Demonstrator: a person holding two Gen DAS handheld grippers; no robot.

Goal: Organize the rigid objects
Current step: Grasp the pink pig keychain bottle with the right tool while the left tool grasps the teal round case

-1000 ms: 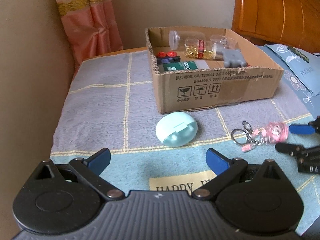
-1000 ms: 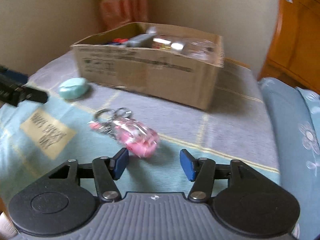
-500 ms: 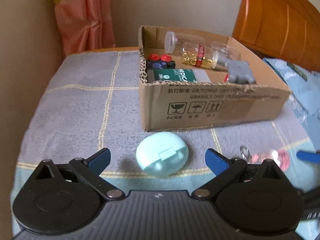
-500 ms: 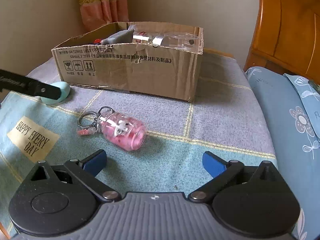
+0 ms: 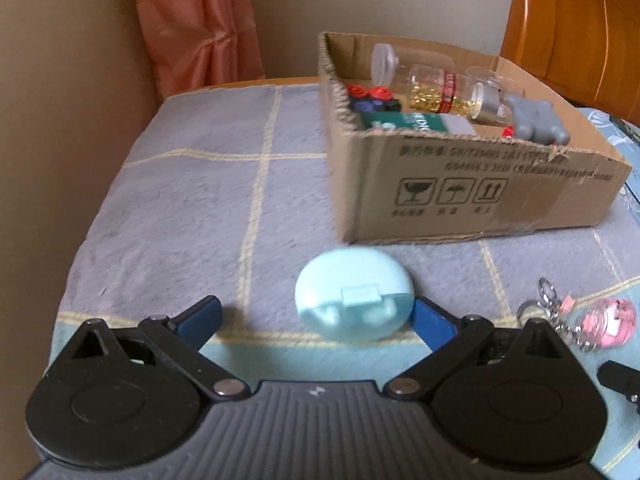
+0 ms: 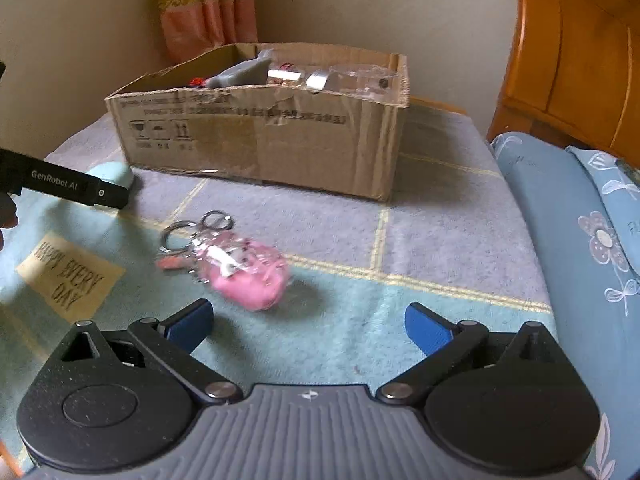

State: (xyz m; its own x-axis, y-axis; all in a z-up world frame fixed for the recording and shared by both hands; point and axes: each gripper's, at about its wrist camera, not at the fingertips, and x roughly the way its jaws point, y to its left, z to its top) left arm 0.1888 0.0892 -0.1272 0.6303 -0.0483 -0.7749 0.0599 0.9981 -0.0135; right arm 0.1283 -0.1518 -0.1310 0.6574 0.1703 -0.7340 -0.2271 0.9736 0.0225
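Note:
A mint round case [image 5: 354,294] lies on the cloth between the fingers of my left gripper [image 5: 316,318], close to the right finger. That gripper is open. A pink keychain with metal rings [image 6: 248,276] lies on the cloth just ahead of my right gripper [image 6: 308,322], nearer its left finger and not between the pads. The right gripper stands wide open and holds nothing. The cardboard box [image 5: 460,184] behind holds a clear bottle [image 5: 432,90], a grey piece [image 5: 536,120], a green pack and small red and black parts. The keychain [image 5: 600,320] also shows in the left wrist view.
A wooden headboard [image 6: 580,52] and a blue flowered pillow [image 6: 580,240] stand to the right. A wall and a pink curtain [image 5: 200,24] close off the far left. The left gripper's black arm [image 6: 68,186] crosses the right wrist view beside a "HAPPY EVERY DAY" label [image 6: 68,276].
My left gripper has come forward and down, so the mint case now sits between its fingers. My right gripper's jaws went from narrow to wide open, with the keychain lying free ahead of them.

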